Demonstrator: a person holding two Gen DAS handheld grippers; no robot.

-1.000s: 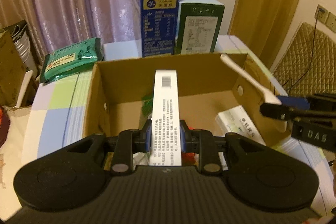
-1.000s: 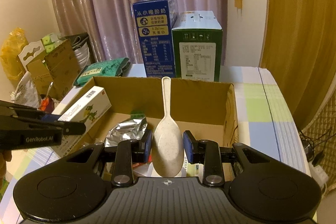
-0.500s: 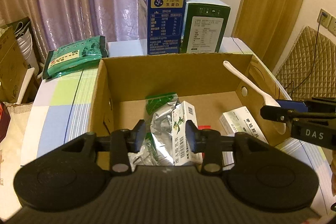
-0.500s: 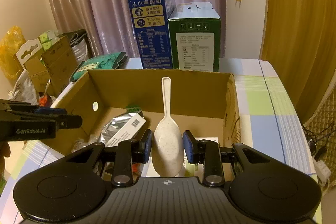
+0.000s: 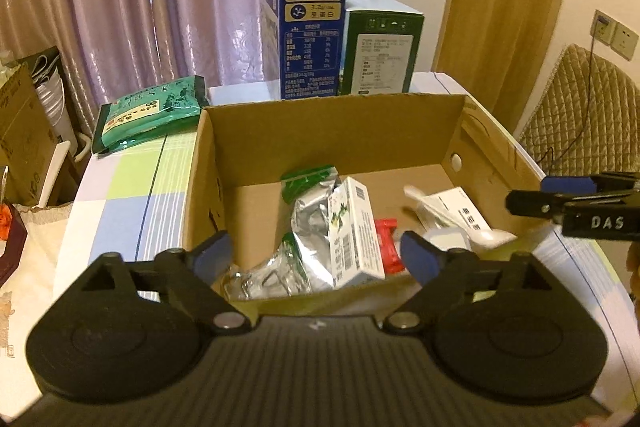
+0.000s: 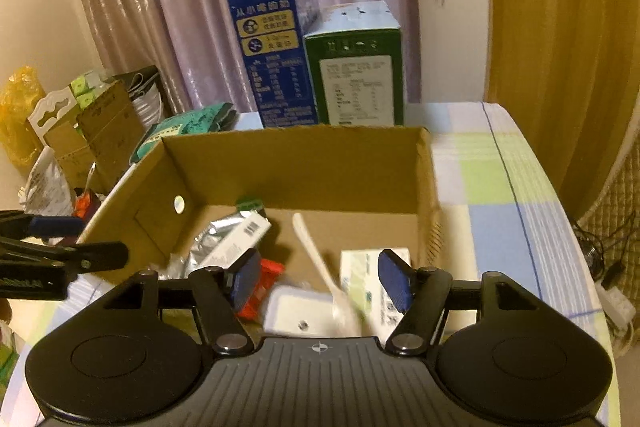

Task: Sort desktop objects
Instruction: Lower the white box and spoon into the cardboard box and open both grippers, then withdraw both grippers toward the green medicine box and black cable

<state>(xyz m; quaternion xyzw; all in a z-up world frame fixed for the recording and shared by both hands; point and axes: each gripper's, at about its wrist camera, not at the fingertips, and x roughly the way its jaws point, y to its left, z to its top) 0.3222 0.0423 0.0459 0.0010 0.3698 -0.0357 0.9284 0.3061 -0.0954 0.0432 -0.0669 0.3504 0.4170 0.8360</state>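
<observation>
Mostly blurred: white spoon (image 6: 320, 267) in cardboard box (image 6: 304, 163); left hand-held gripper (image 5: 316, 255) and right hand-held gripper (image 6: 322, 277) both opening, empty.

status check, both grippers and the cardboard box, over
Left hand-held gripper opening, nothing between its jaws. Right hand-held gripper opening, white spoon dropped into cardboard box. White carton lies in box on foil pouch. Nothing blocking.

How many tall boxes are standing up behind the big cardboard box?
2. The blue box stands behind the cardboard box's back wall, and the green box stands right beside it, on its right. Others could be hidden behind them.
</observation>
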